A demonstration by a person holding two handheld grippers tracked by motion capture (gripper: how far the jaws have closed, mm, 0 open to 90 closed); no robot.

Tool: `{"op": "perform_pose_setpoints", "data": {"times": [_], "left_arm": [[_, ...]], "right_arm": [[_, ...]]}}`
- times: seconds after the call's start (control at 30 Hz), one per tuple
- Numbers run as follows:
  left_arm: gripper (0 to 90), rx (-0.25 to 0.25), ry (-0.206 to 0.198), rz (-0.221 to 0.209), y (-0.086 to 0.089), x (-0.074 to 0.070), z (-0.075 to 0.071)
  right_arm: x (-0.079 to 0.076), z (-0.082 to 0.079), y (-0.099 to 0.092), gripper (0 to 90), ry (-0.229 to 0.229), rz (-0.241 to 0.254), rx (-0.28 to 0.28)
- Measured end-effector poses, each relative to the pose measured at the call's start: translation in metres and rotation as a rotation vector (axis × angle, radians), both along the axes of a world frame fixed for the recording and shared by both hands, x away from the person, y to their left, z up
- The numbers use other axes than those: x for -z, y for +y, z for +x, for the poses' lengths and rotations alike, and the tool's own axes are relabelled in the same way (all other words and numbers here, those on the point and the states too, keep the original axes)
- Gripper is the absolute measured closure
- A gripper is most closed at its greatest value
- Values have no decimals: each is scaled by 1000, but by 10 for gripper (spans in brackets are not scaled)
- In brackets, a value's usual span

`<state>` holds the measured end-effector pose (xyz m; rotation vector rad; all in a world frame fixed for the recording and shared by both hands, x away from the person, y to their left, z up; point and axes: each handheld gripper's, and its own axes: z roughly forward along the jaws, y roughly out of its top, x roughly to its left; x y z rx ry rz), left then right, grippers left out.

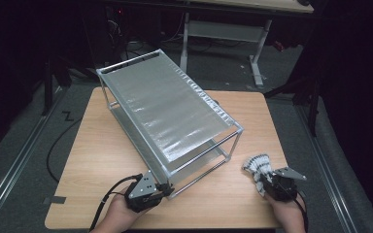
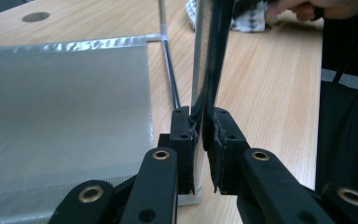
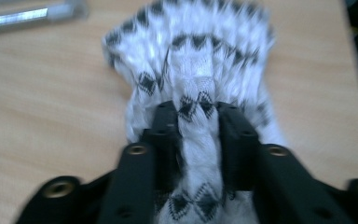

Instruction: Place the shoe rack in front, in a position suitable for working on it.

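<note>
A metal rack with two mesh shelves is set slantwise on the wooden counter. Its near corner post is clamped between the jaws of the left hand-held gripper, which are closed tight on it close to the counter. At the right side of the counter, apart from the rack, a white cloth with a black diamond pattern is lying bunched up. A fold of it is pinched between the partly parted jaws of the right hand-held gripper.
</note>
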<state>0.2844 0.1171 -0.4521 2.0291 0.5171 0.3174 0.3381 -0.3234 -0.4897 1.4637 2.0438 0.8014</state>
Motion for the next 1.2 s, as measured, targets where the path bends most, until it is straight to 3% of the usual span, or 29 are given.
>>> {"op": "perform_pose_setpoints", "data": {"times": [0.1, 0.2, 0.33, 0.5, 0.7, 0.83, 0.93, 1.03, 1.1, 1.2], "left_arm": [[811, 11, -1, 3, -4, 0, 1], [811, 16, -2, 3, -5, 0, 2], [811, 11, -3, 7, -3, -1, 0], [810, 6, 1, -1, 1, 0, -7], [810, 17, -1, 4, 8, 0, -22], [809, 2, 1, 6, 12, 0, -31], [809, -7, 4, 2, 16, 0, -36], [807, -20, 5, 5, 19, 0, -39], [808, -19, 8, 6, 22, 0, -41], [808, -28, 5, 6, 23, 0, -45]], "right_arm": [[-3, -5, -3, 466, -20, 44, -4], [-17, -10, -3, 406, -83, 70, 1], [-37, -15, 5, 405, -182, 101, -21], [-51, -12, 34, 428, -289, 99, -125], [-55, 4, 67, 516, -307, 135, -212], [-55, 15, 82, 627, -312, 126, -230], [-54, 23, 89, 656, -307, 126, -223], [-53, 27, 94, 802, -315, 122, -256], [-53, 28, 100, 807, -326, 114, -271], [-52, 33, 102, 809, -315, 142, -291]]}}
